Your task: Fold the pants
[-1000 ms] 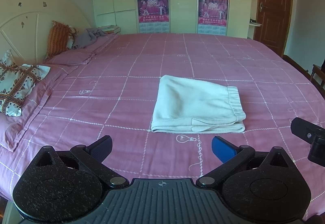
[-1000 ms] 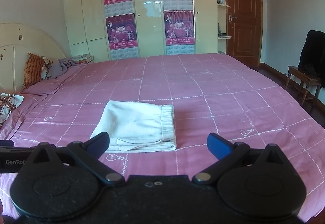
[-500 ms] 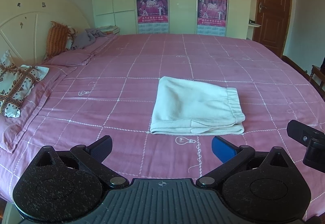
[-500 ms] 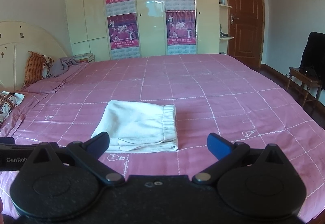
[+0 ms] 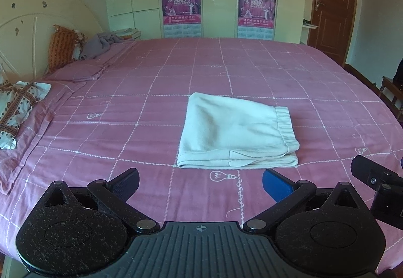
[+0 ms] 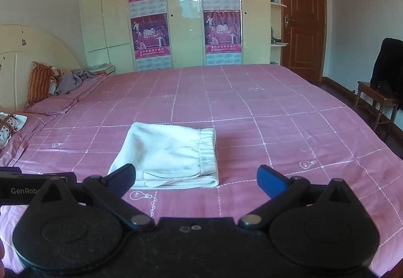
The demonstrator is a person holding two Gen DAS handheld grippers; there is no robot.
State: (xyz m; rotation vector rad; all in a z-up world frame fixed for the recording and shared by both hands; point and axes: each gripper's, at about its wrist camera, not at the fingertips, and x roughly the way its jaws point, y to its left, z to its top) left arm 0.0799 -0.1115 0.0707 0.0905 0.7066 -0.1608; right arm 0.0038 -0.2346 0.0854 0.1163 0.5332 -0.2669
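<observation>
Over on the left, patterned pillows [image 5: 15,111] sit by the headboard. The left claw [image 5: 200,183] hangs above the near edge of the pink bed [image 5: 141,106], spread wide, gripping nothing. Dead centre, the cream pants [image 5: 236,132] lie folded flat on the bedspread, waistband to the right. The right claw [image 6: 196,177] hovers just short of them, wide open too, empty.

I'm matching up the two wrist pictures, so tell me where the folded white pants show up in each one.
Left wrist: the folded pants lie right of centre, just beyond the open left claw.
Right wrist: the folded pants lie left of centre, partly behind one finger of the open right claw.
Shared landmark: the brown door.
</observation>
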